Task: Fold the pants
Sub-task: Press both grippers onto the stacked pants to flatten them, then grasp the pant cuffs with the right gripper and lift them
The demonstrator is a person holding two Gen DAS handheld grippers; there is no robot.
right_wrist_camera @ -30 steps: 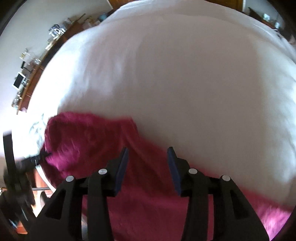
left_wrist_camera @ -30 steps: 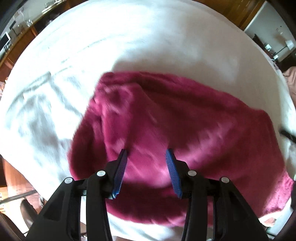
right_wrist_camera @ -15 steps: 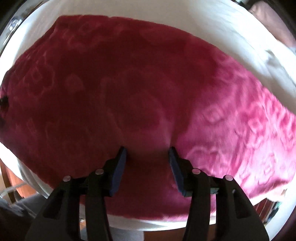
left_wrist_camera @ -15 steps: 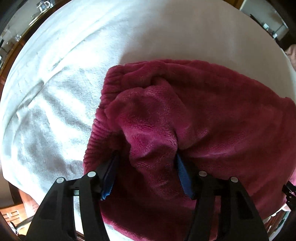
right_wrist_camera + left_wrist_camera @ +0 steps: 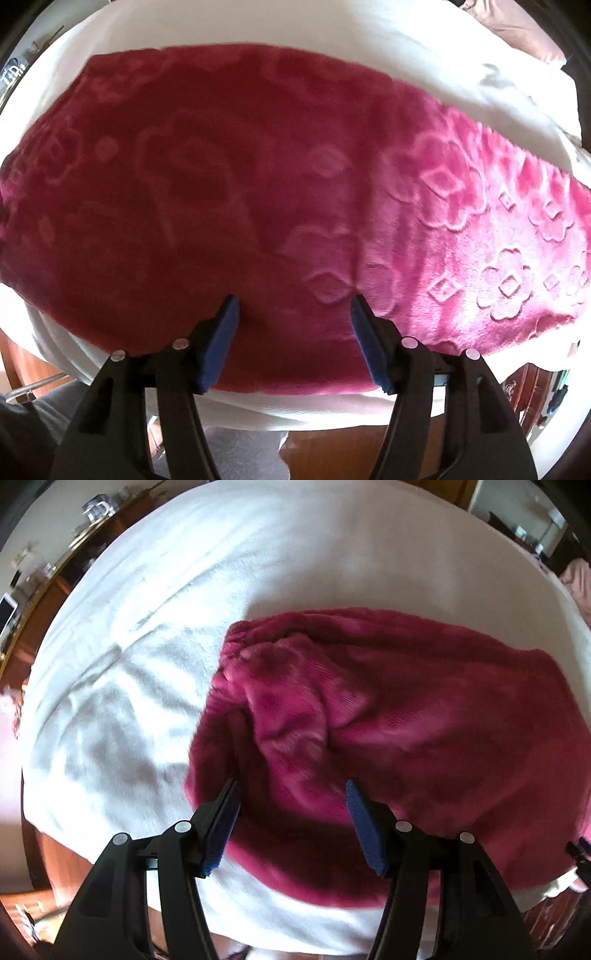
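The pants [image 5: 424, 716] are magenta plush fleece with an embossed flower pattern, lying on a white bed cover [image 5: 147, 635]. In the left wrist view the ribbed waistband end sits at the left, with a raised fold running toward my left gripper [image 5: 291, 790]. That gripper is open, its blue pads either side of the fold, just above the cloth. In the right wrist view the pants [image 5: 258, 184] fill the frame, lying flat. My right gripper [image 5: 293, 302] is open over their near edge, holding nothing.
The bed's near edge [image 5: 332, 410] runs just below both grippers, with wooden floor beyond. A wooden shelf with small items [image 5: 55, 565] stands at the far left. A pinkish cloth [image 5: 517, 26] lies at the far right of the bed.
My left gripper has drawn back and up from the fold it straddled half a second ago; its jaws stand wider. My right gripper has hardly moved over the flat cloth.
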